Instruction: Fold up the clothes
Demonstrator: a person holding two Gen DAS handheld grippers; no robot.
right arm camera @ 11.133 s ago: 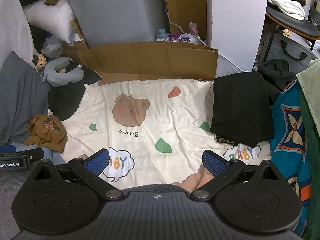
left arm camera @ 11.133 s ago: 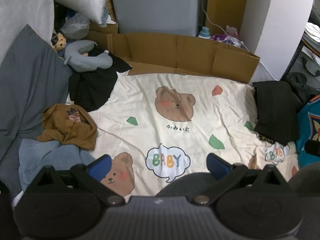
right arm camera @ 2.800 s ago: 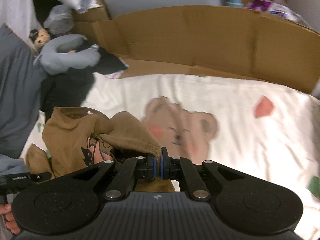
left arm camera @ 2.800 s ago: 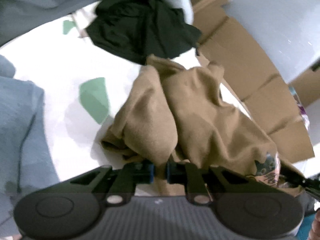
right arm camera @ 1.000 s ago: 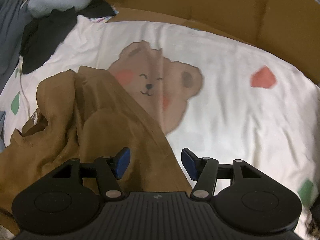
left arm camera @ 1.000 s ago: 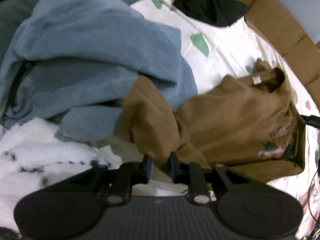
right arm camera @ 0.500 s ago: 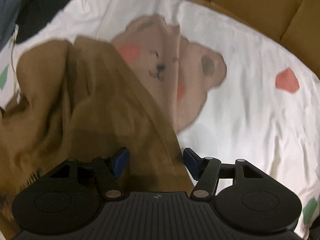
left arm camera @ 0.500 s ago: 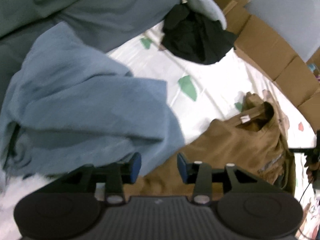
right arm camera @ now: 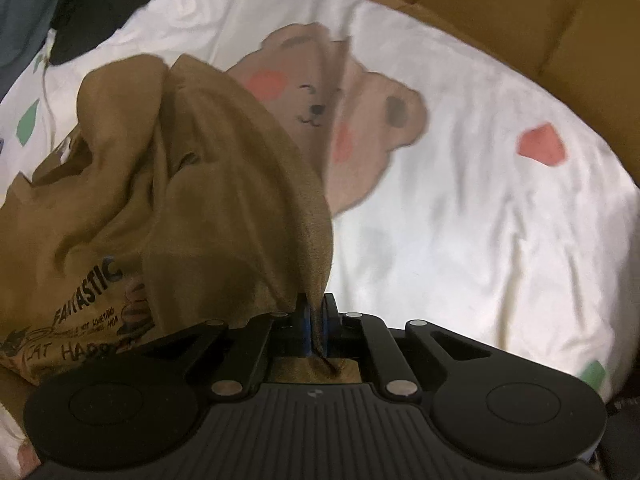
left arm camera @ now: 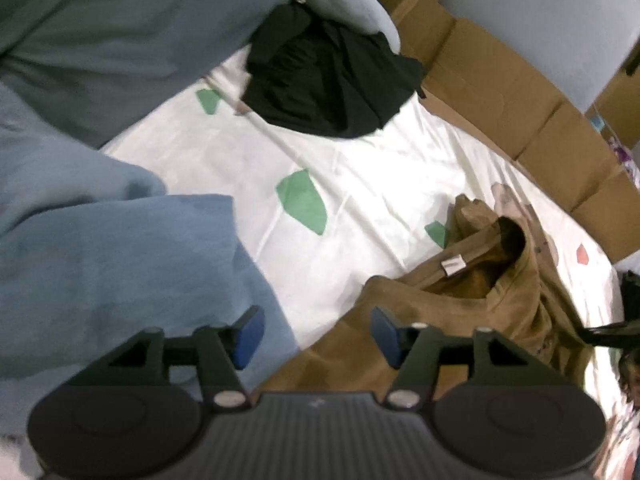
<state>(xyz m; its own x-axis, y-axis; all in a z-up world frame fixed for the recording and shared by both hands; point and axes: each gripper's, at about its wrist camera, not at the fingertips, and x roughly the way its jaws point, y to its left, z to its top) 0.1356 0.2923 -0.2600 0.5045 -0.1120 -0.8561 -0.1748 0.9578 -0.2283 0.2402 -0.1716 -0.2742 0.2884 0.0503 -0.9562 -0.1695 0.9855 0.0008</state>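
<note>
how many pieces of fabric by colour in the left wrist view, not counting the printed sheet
brown: 1, the t-shirt
black: 1, the garment
blue: 1, the fleece
grey: 1, the cushion
total: 4

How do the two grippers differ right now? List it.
The left gripper has its jaws wide apart and holds nothing; the right gripper has its jaws shut on an edge of the brown T-shirt. The left points over blue fabric and shirt; the right over the bear-print sheet. Both have blue pads.
</note>
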